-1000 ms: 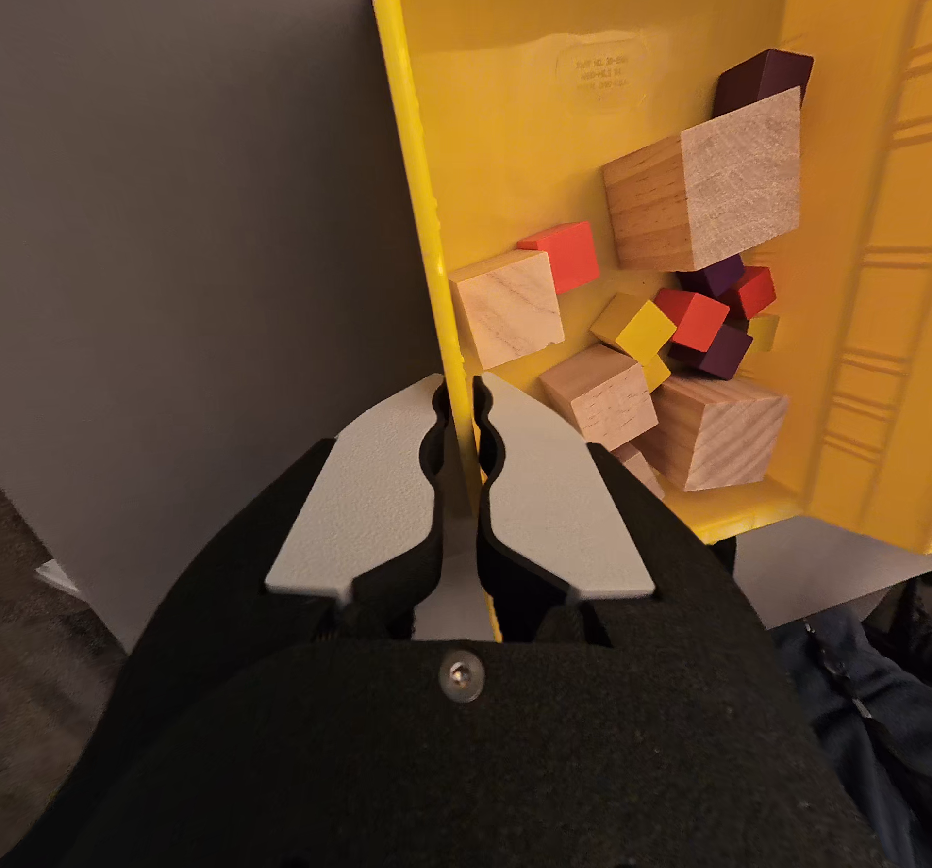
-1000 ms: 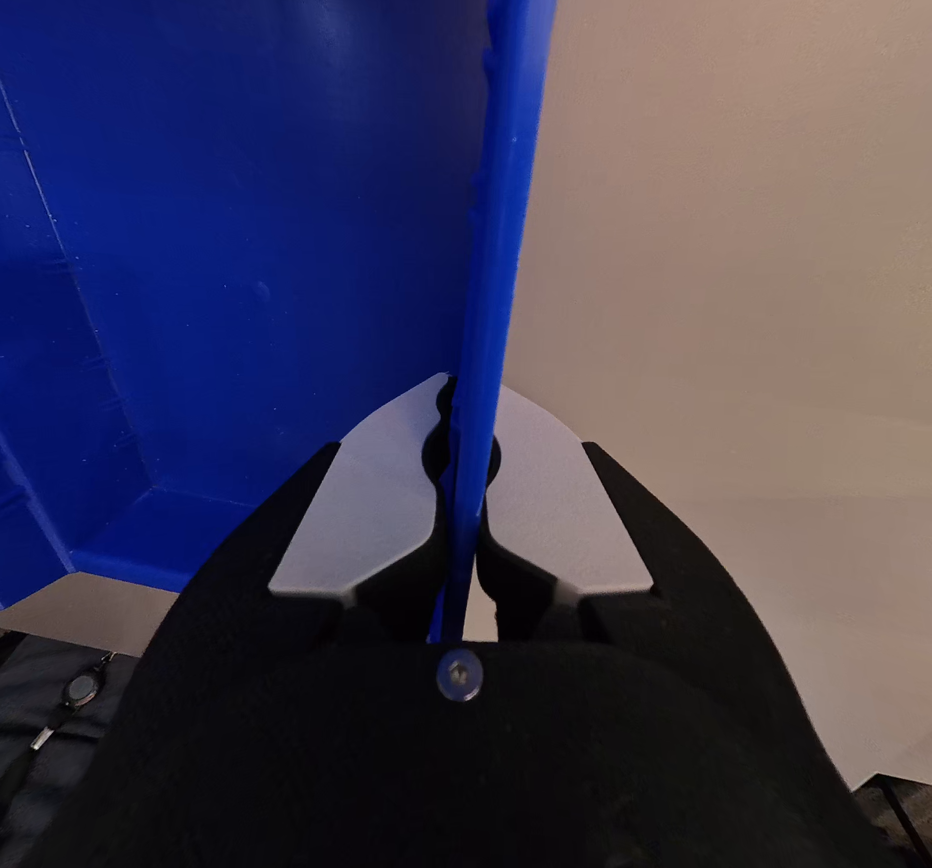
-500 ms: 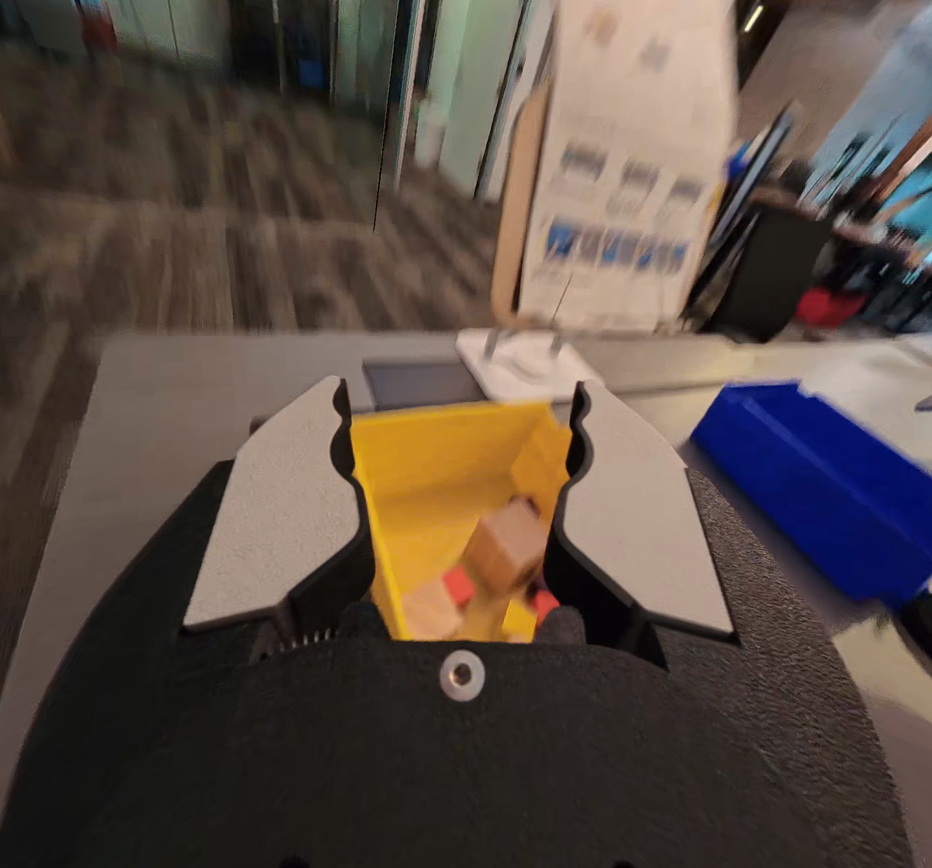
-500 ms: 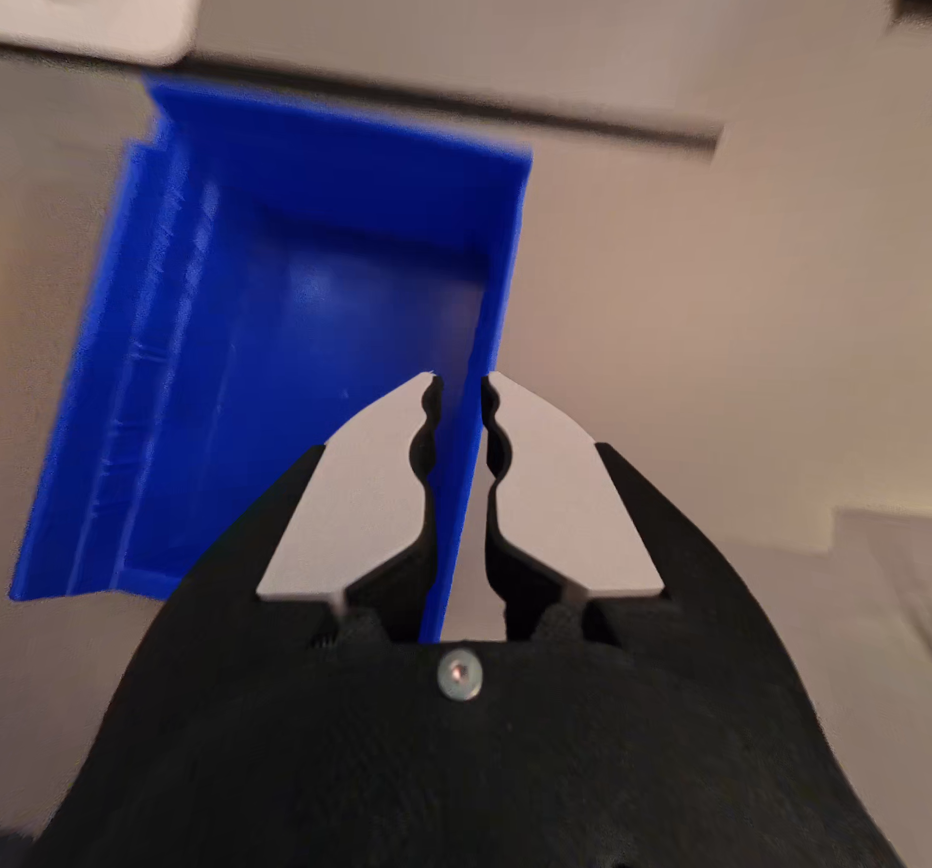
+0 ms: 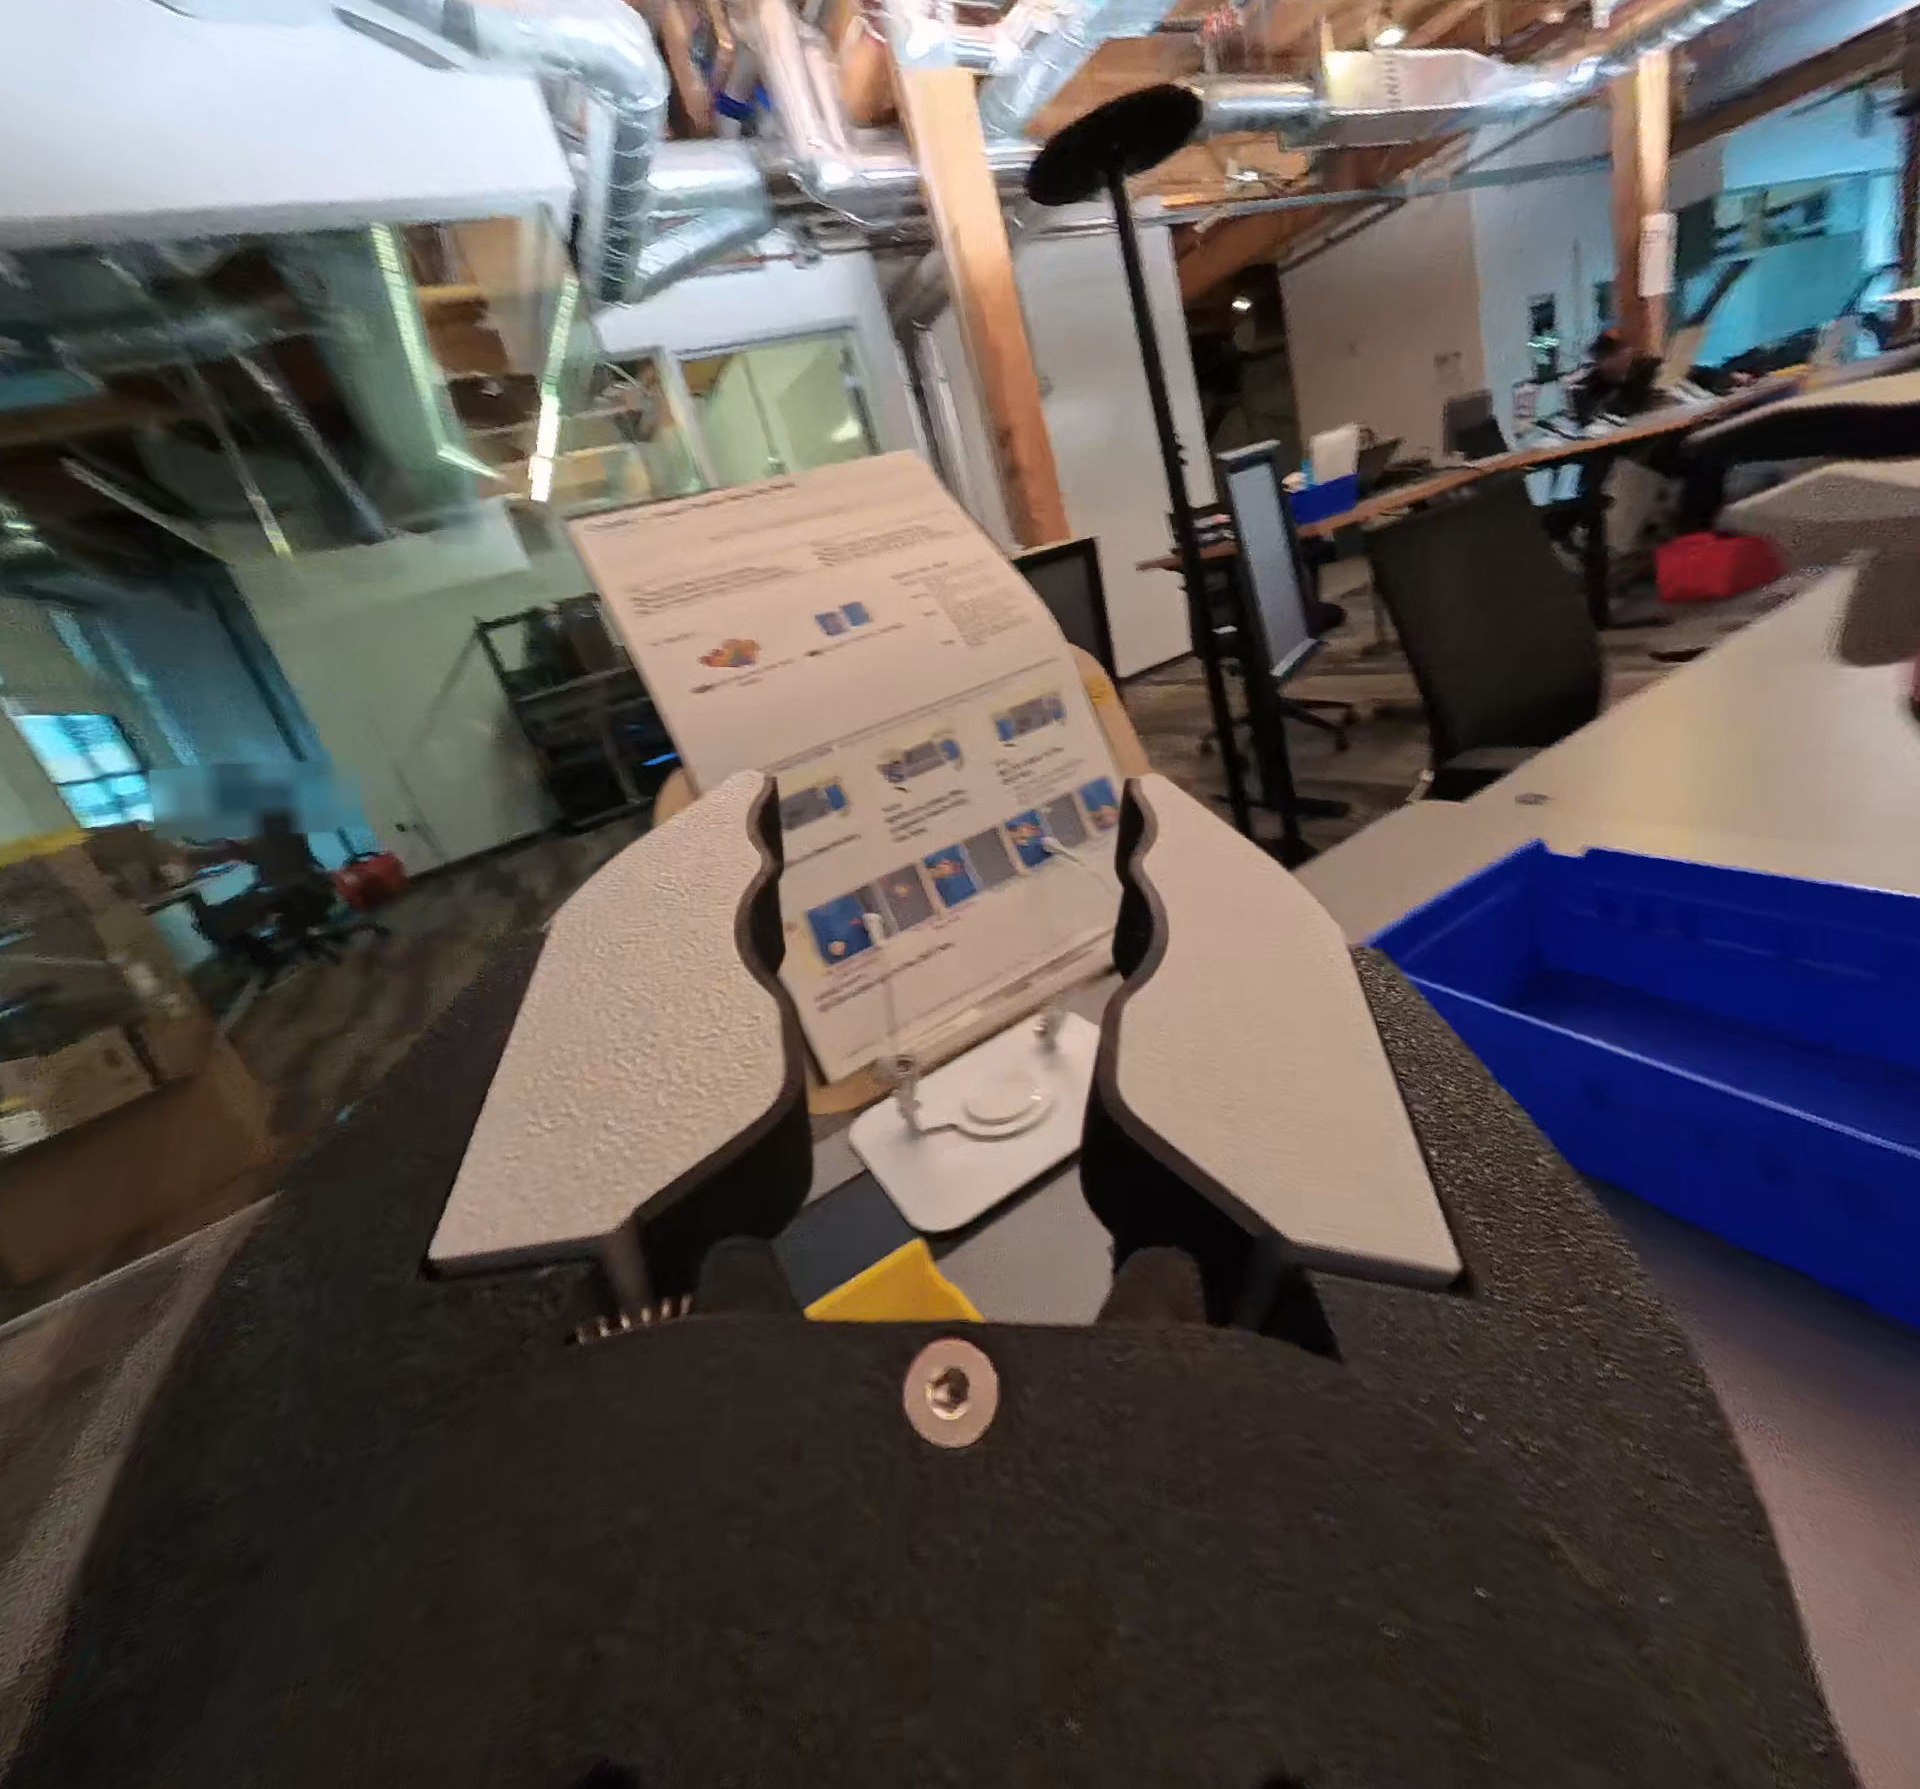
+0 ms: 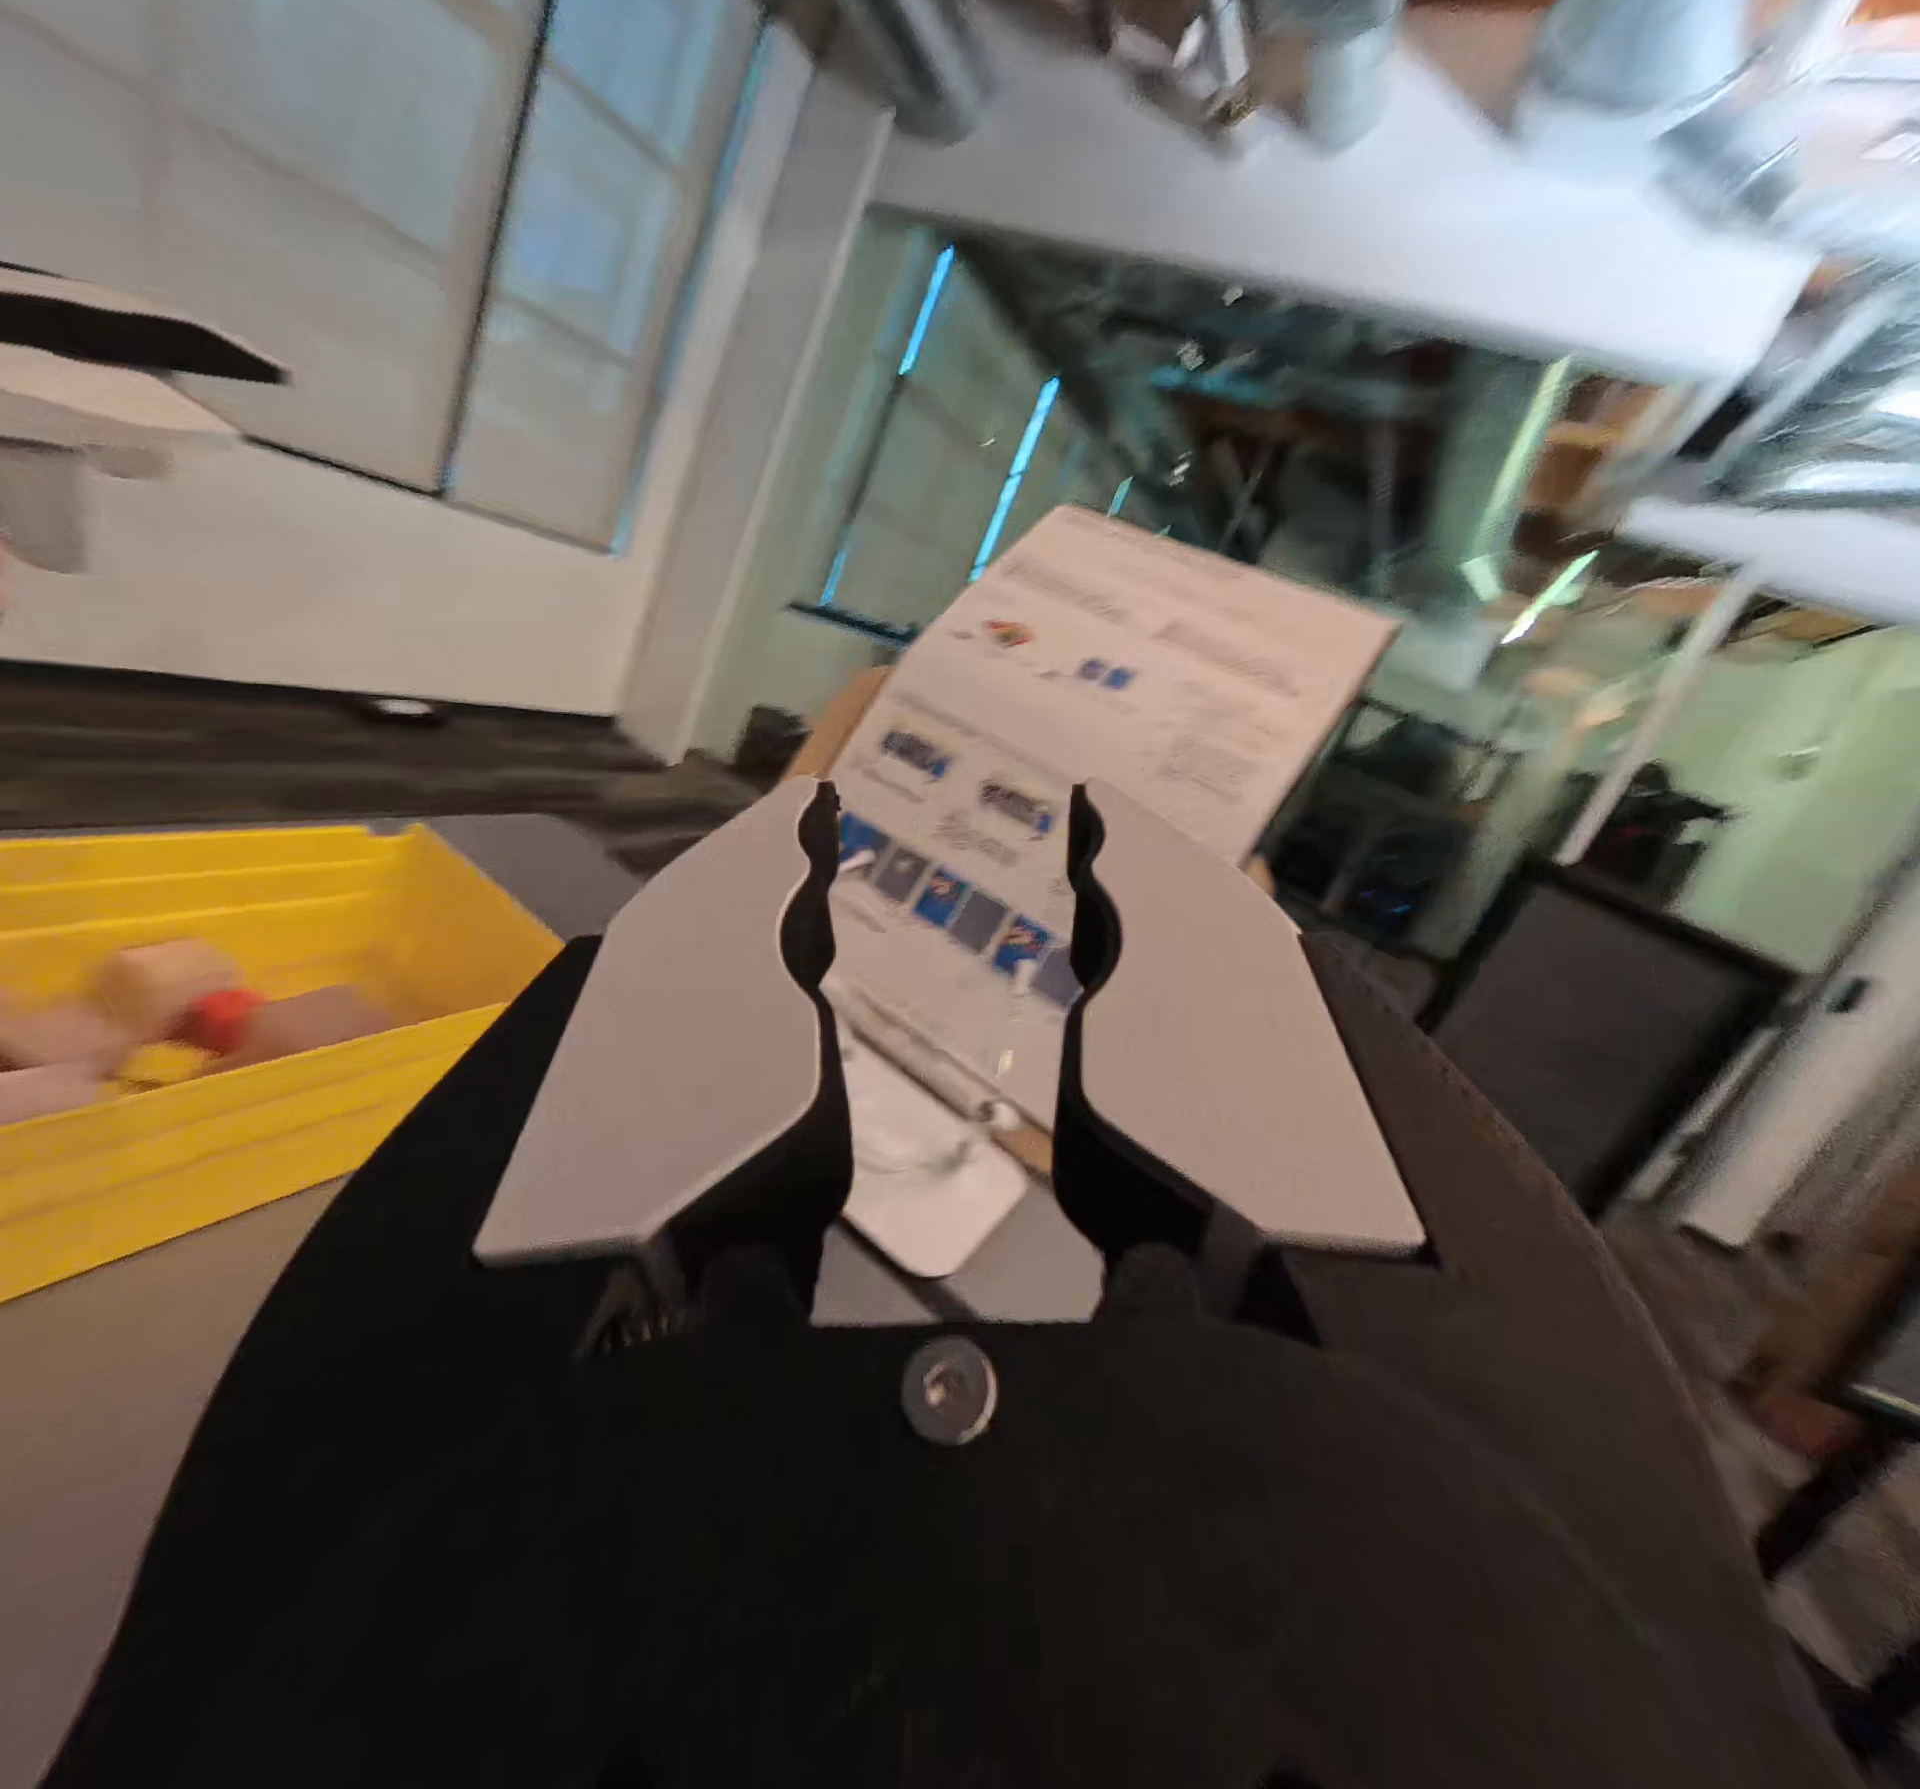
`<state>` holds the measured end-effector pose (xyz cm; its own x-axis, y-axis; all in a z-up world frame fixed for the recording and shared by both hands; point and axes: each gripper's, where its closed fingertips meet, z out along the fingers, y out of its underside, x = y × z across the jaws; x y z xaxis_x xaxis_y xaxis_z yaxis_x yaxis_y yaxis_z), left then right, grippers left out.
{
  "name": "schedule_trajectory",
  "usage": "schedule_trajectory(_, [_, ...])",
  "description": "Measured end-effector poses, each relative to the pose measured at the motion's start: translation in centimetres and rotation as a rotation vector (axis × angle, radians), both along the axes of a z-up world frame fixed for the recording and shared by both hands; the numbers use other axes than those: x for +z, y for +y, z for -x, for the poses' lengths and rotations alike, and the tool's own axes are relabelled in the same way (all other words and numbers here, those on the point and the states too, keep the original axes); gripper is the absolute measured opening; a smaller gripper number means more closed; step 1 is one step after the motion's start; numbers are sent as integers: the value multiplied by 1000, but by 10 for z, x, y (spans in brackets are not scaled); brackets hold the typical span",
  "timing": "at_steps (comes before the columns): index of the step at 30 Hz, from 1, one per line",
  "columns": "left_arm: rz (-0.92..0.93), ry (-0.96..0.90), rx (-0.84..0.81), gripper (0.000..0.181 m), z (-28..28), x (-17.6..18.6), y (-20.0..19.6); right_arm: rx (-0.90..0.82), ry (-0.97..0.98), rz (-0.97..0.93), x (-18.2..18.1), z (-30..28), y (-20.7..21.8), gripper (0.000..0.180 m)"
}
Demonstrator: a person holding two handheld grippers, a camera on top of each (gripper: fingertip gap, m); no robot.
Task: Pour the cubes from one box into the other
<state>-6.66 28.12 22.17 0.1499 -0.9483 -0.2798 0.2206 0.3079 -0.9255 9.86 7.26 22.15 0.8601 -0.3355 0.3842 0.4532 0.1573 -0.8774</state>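
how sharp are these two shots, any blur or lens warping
Left wrist view: left gripper and blue box fairly crisp, background smeared, wide-angle bending at the edges. Right wrist view: heavier motion blur; yellow box and its cubes smeared, right gripper sharp.

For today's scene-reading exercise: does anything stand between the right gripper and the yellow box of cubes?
Nothing visible does. The right gripper is open and empty, raised above the table; the yellow box with its cubes sits lower left, with only bare tabletop between.
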Motion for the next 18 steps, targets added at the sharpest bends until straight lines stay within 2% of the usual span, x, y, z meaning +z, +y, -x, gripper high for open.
schedule_trajectory(2, [-9,32,-14,61,-10,-4,-6,21,22,35,-1,6,18,42])
schedule_trajectory(6, [-5,99,42,59,-21,-26,8,97,63,78,-10,10,42,43])
schedule_trajectory(10, [20,164,137,54,-23,-42,41,169,127,184,-53,4,63,39])
schedule_trajectory(13, [70,200,197,53,-15,-51,67,90,144,315,-87,-17,78,38])
schedule_trajectory(18, [174,247,319,49,14,-61,109,247,290,311,-101,-3,88,35])
